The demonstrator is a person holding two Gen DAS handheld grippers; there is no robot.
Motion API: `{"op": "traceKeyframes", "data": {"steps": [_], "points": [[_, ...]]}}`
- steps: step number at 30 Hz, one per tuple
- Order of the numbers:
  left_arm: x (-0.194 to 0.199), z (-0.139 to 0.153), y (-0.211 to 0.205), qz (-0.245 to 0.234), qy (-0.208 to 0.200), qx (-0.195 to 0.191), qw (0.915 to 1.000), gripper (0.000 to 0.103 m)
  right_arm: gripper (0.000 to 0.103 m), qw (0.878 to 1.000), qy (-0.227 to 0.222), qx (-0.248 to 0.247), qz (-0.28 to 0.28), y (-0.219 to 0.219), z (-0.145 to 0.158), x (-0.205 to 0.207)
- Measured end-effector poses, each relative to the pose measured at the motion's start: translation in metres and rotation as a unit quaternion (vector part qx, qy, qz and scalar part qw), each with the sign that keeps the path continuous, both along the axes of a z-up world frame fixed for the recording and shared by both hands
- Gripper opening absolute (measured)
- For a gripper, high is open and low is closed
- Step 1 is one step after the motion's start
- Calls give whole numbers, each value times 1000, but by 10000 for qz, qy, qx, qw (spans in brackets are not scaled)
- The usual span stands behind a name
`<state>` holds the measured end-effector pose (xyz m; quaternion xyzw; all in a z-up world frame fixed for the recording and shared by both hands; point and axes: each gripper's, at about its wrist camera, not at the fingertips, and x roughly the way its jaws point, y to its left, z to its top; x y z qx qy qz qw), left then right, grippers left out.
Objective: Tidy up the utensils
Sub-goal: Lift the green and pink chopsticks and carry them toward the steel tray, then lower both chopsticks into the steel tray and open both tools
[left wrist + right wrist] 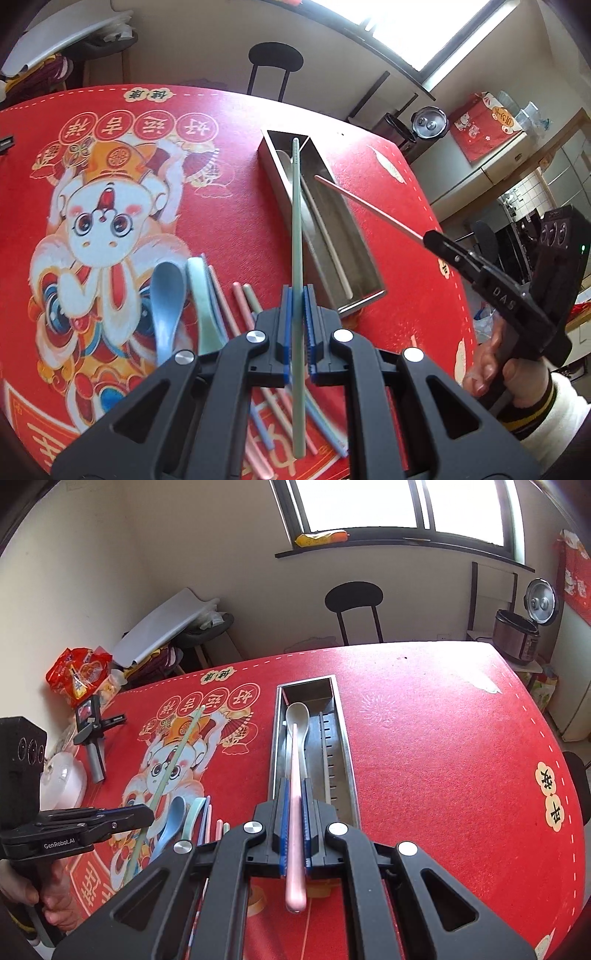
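The left gripper [297, 325] clamps a pale green chopstick [297, 236]; the right gripper [294, 823] clamps a pink chopstick [295, 812]. Both point toward twelve o'clock over the long stainless-steel tray [275, 738] — lower each tip first, lengthwise beside the white spoon [297, 716], then release.

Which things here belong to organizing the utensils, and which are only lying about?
Belong to the job:
- green chopstick in the left gripper
- pink chopstick in the right gripper
- metal tray holding a white spoon
- loose blue spoon and chopsticks

Lying about:
- rice cooker
- snack bags
- black chair
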<state>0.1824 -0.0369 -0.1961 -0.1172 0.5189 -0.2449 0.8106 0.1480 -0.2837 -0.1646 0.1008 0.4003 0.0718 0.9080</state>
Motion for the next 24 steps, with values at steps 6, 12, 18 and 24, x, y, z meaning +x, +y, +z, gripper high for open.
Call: {"op": "traceKeyframes", "data": {"steps": [6, 12, 18, 24], "points": [[54, -17, -46, 119, 488, -313, 9982, 11, 6, 9995, 243, -145, -128, -4, -20, 41], [87, -41, -68, 264, 862, -295, 9955, 11, 7, 9981, 482, -323, -184, -3, -39, 75], [100, -51, -77, 328, 1019, -257, 9939, 11, 6, 9972, 709, -171, -135, 0, -53, 93], [109, -63, -87, 358, 1183, -251, 9920, 11, 6, 9955, 920, -110, -194, -2, -64, 99]]}}
